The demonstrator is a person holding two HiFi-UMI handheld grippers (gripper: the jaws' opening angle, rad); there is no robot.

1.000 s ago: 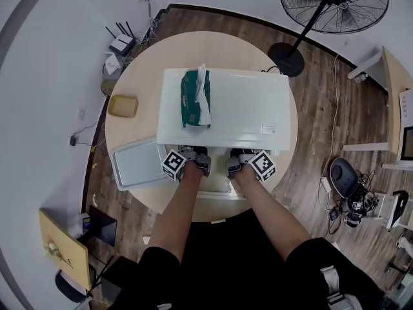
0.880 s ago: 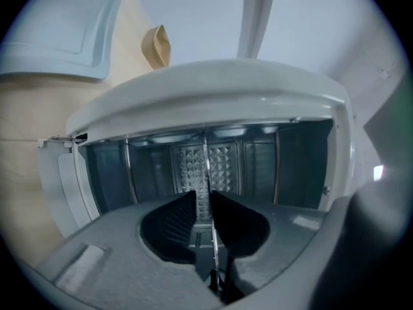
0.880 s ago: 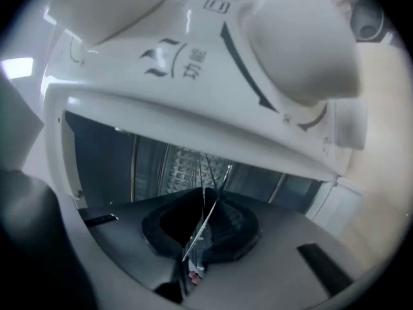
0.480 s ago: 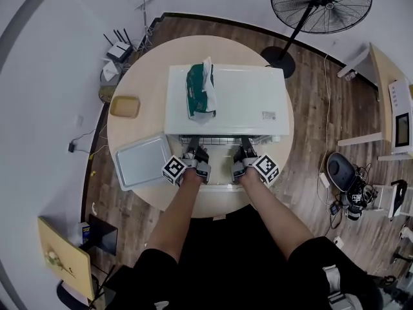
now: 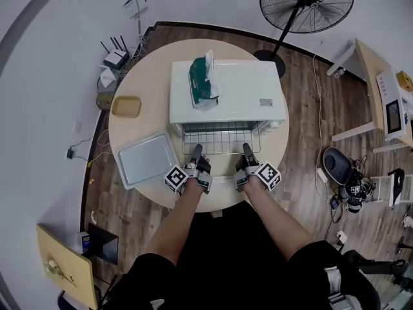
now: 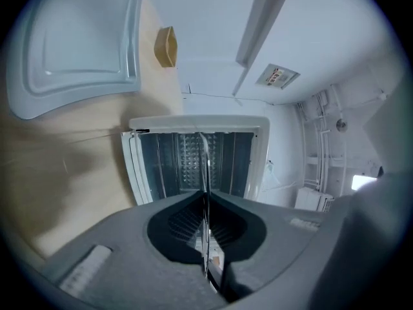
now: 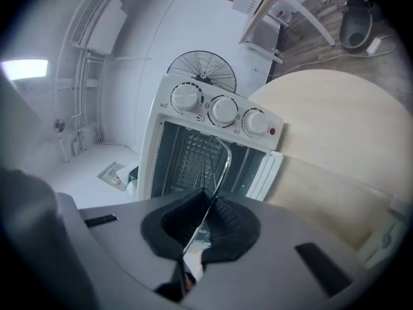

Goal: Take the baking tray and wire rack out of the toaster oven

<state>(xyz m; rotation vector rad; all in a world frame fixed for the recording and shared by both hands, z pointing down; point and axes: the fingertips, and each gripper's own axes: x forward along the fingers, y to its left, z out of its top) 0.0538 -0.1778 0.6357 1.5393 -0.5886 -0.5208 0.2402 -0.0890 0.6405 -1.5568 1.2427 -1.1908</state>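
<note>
The white toaster oven (image 5: 226,95) stands on the round table with its door down. The wire rack (image 5: 219,137) juts halfway out of its mouth. My left gripper (image 5: 197,151) is shut on the rack's front edge at the left, and my right gripper (image 5: 246,150) is shut on it at the right. In the left gripper view the rack (image 6: 206,166) runs edge-on as a thin line between the closed jaws of the left gripper (image 6: 206,237). The right gripper view shows the rack (image 7: 218,163) pinched in the right gripper (image 7: 197,237). The grey baking tray (image 5: 145,160) lies on the table to the left.
A green packet (image 5: 203,82) lies on top of the oven. A small wooden dish (image 5: 126,106) sits on the table's far left edge. A floor fan (image 5: 306,5) stands behind the table. The table's front rim (image 5: 216,205) is just under my hands.
Both grippers closed on the rack's front edge and drew back toward me. The rack has slid out of the oven with them.
</note>
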